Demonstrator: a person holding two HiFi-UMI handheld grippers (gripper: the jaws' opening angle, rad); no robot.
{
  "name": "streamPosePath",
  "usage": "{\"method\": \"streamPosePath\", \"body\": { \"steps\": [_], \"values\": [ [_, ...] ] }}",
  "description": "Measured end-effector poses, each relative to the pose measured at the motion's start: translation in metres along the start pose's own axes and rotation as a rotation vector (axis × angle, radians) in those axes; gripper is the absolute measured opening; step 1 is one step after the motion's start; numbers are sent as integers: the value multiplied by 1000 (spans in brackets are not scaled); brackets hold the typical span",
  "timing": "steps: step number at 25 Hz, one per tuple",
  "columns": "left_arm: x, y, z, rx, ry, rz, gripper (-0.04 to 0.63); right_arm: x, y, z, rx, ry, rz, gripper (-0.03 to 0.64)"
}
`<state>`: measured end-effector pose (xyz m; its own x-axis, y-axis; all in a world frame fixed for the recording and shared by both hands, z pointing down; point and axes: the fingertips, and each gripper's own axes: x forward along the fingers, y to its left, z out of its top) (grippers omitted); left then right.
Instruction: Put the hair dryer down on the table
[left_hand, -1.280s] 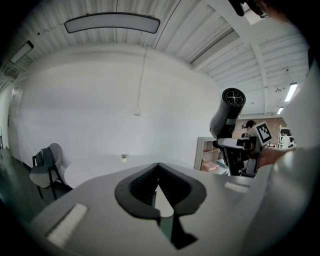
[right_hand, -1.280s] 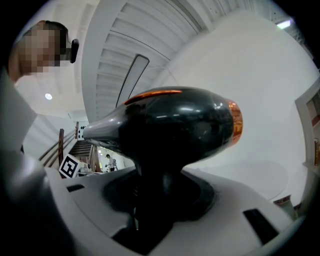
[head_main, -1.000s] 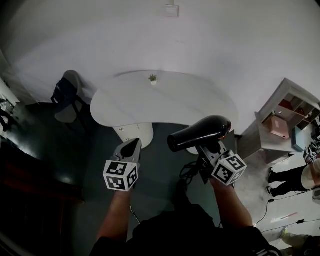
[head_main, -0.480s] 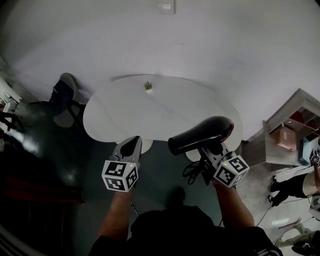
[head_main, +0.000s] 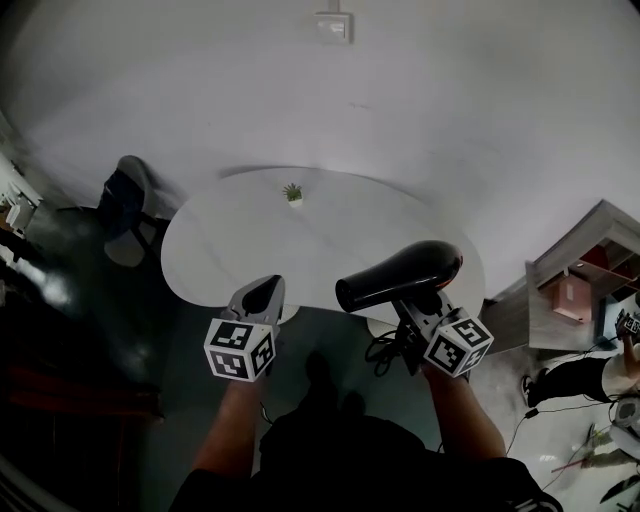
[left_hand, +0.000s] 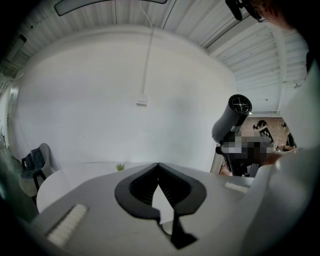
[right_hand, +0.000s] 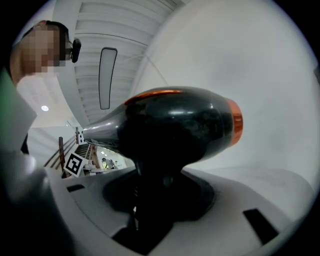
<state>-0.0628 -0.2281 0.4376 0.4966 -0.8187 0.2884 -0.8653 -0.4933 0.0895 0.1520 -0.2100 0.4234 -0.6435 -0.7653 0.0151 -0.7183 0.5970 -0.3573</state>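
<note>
Your right claw (head_main: 418, 308) grips the dryer (head_main: 400, 270) by its handle, right of centre in the head view, the black body seen against the near rim of the round white worktop (head_main: 330, 240) with its nozzle pointing left. Your left claw (head_main: 262, 290), just left of centre, is pinched together with nothing in it. A small plant (head_main: 292, 192) stands on the worktop's far side, and a chair (head_main: 125, 195) sits at the frame's left.
</note>
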Motion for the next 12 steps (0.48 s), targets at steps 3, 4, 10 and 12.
{"method": "streamPosePath", "body": {
  "steps": [3, 4, 10, 12],
  "values": [
    [22, 15, 2, 8, 1, -11, 12, 25, -9, 0, -12, 24, 1, 161],
    [31, 22, 4, 9, -1, -15, 12, 36, -14, 1, -17, 34, -2, 161],
    [74, 70, 14, 5, -5, -35, 12, 103, -42, -1, -40, 96, -37, 161],
    [86, 88, 14, -6, -2, -39, 12, 123, -51, -6, -43, 119, -51, 161]
  ]
}}
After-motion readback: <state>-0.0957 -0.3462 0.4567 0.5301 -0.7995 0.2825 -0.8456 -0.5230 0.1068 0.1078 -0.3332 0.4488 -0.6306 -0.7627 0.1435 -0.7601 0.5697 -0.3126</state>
